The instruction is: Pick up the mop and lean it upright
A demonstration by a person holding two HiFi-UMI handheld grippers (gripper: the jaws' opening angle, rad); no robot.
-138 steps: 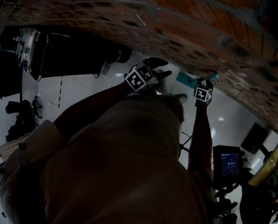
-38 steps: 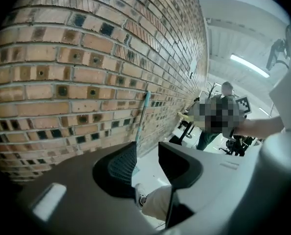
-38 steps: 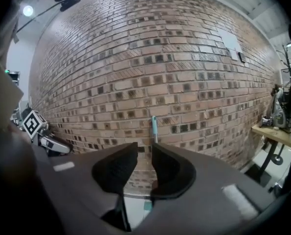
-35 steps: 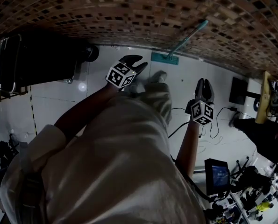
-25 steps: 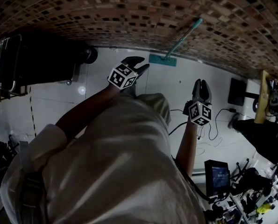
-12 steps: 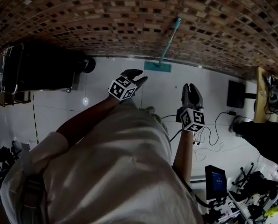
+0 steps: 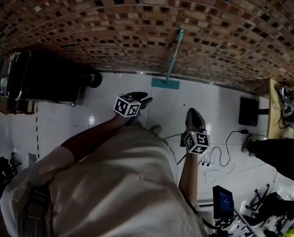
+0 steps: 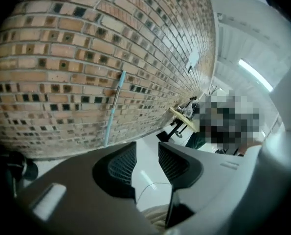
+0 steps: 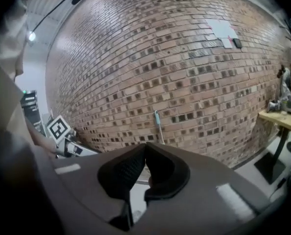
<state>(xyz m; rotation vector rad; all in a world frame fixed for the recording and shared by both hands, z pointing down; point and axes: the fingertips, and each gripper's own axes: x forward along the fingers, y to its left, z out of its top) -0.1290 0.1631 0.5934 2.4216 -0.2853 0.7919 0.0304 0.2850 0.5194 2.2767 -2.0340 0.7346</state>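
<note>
The mop (image 7: 173, 55), with a teal handle and a flat teal head, stands leaning against the brick wall with its head on the white floor. It also shows as a thin teal handle (image 8: 113, 107) in the left gripper view and a thin teal handle (image 9: 158, 125) in the right gripper view. Both grippers are well short of it. My left gripper (image 7: 143, 100) is open, with a clear gap and nothing between its jaws (image 8: 146, 151). My right gripper (image 7: 192, 113) has just been closing; its tips now meet on nothing (image 9: 145, 150).
A black wheeled cart (image 7: 48, 78) stands at the left by the wall. At the right are a dark flat panel (image 7: 247, 111), a wooden table (image 7: 274, 107) and loose cables (image 7: 221, 152) on the floor. A lit screen (image 7: 221, 201) sits low right. A person stands beyond the left gripper.
Both grippers have drawn back from the wall and the mop, which stays leaning. The right jaws have closed on nothing. The head view now takes in more wall.
</note>
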